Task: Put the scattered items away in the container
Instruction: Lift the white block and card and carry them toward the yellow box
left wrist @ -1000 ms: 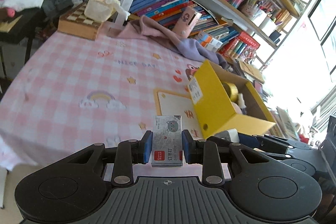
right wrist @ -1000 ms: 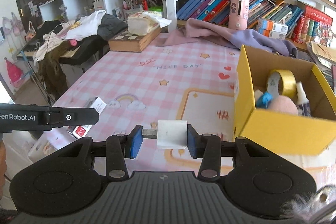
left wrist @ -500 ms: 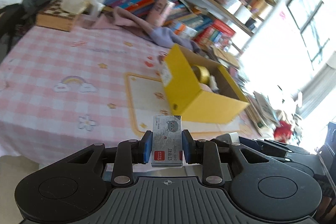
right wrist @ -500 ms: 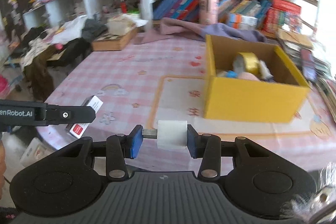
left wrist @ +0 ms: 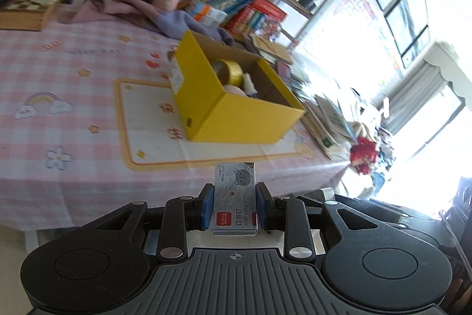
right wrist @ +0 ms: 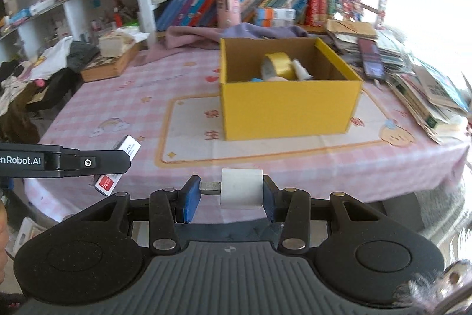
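My left gripper (left wrist: 234, 208) is shut on a grey staple box (left wrist: 235, 197) with a cat drawing and a red label; it is held off the table's front edge. My right gripper (right wrist: 227, 192) is shut on a white block with a metal stub (right wrist: 241, 187), also in front of the table. The open yellow box (right wrist: 290, 105) (left wrist: 236, 114) stands on the pink checked tablecloth and holds a gold tape roll (right wrist: 278, 65), a small white bottle and other items. The left gripper with the staple box (right wrist: 118, 167) shows at the left of the right wrist view.
Stacked books and papers (right wrist: 427, 96) lie right of the yellow box, a purple cloth (right wrist: 236, 31) behind it, a wooden chessboard box (right wrist: 112, 64) at far left. Bookshelves line the back. The table's front edge (right wrist: 295, 191) is just ahead of both grippers.
Both grippers have drawn back from the table and swung right, still holding their items. The yellow box now appears farther away and more centred in both views.
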Available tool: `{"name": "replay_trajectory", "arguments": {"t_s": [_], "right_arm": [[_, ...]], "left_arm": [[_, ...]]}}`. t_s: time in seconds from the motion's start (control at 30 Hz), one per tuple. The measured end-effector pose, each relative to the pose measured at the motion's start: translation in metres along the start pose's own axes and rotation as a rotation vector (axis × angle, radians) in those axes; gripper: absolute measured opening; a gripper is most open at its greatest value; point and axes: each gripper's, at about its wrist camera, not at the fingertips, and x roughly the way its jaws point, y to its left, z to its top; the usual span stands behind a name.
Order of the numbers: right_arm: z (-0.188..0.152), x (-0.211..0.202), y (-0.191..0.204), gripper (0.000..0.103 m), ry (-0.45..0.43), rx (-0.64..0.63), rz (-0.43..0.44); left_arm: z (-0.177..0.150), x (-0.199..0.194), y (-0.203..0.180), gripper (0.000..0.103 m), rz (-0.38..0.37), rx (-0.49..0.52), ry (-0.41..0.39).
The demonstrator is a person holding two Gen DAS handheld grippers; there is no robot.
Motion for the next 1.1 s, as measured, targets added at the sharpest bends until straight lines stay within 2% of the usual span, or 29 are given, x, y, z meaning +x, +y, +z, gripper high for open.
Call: {"name": "replay_trajectory", "arguments": {"t_s": [0.1,0.37,0.63,1.1], "right_arm": [[-0.005,-0.005,-0.007,0.041,0.023,0.015,-0.027],[-0.018,-0.015,-0.029,0.041,0.052,0.066,-0.106],[-0.026,-0.022,-0.055,0.041,0.056,0.131,-0.157],[-0.011,0.002,-0.093,0.041,0.069,0.164,-0.152]], "left_arm": [[-0.004,0.012,-0.007,0.028,-0.028,0.008,0.05],[-0.008,0.037,-0.022,0.028,-0.09,0.018,0.107],[-0.008,0.063,-0.048,0.028,-0.135,0.085,0.166],[0.013,0.1,-0.064,0.028,-0.142,0.112,0.168]]}}
